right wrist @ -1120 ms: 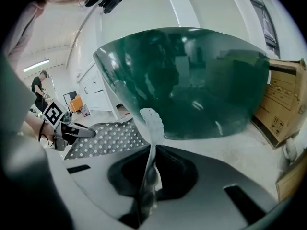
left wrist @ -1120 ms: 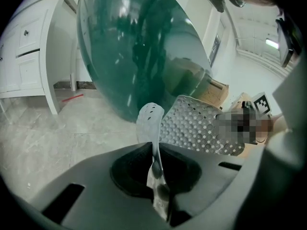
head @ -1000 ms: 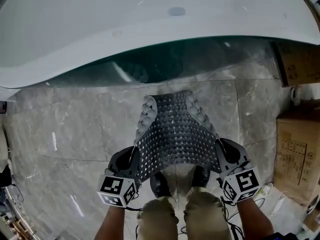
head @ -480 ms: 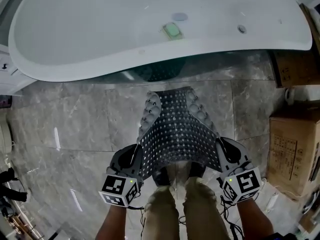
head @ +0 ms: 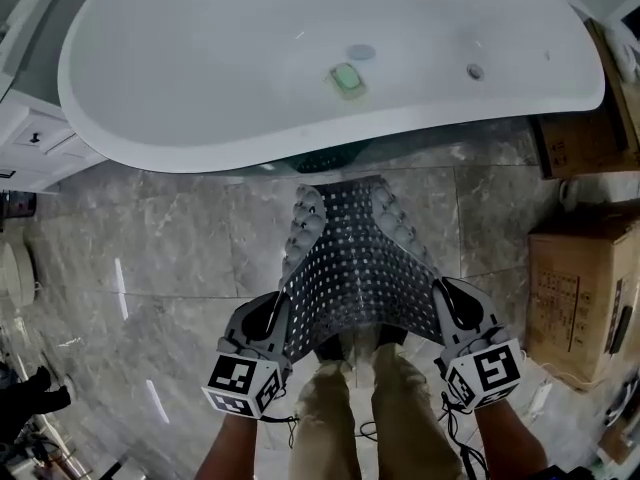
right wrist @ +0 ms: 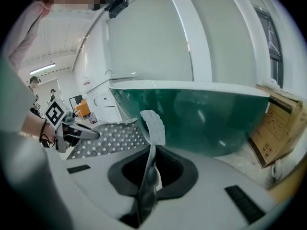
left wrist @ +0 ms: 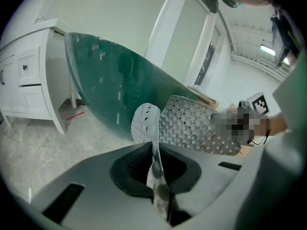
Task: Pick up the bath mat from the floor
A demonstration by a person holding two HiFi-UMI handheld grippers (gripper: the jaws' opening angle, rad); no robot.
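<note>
Just in front of the bathtub (head: 200, 88), the bath mat (head: 355, 268) is stretched between both grippers above the floor (head: 170, 268). Left gripper (head: 270, 318) jaws are pinched nearly closed on the mat's near left edge. Right gripper (head: 447, 303) jaws are pinched the same way on its near right edge. Mat's long sides curl up, far end toward the tub. Can't tell if the far end touches the floor.

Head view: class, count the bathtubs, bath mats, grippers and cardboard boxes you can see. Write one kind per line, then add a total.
Bathtub: 1
Bath mat: 1
Grippers: 2 (left gripper, right gripper)
Cardboard boxes: 2
Total: 6
</note>
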